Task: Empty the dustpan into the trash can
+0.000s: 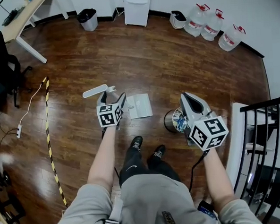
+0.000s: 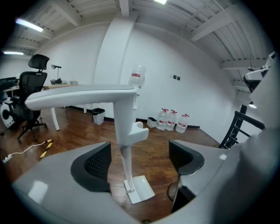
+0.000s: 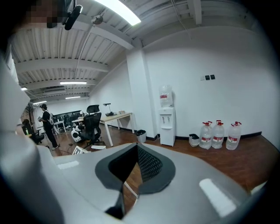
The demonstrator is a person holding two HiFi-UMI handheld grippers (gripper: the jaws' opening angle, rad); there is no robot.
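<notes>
A white long-handled dustpan stands upright on the wood floor, its pan [image 1: 140, 106] flat and its grip [image 1: 95, 91] sticking out to the left. My left gripper [image 1: 111, 97] is open around the upper handle. In the left gripper view the shaft [image 2: 124, 151] rises between the two pads [image 2: 98, 164] with a gap on each side, and the pan [image 2: 141, 189] lies below. A small round trash can [image 1: 167, 121] with litter inside sits right of the pan. My right gripper [image 1: 186, 98] hovers over it, shut with nothing in it [image 3: 124, 183].
My shoes [image 1: 137, 142] stand just behind the pan and can. A stair railing [image 1: 269, 134] closes off the right. Yellow-black tape [image 1: 49, 138] runs along the floor at left. A black bin [image 1: 88, 18], water dispenser [image 1: 137, 5], water bottles [image 1: 205, 20] and desk [image 1: 18, 22] line the far side.
</notes>
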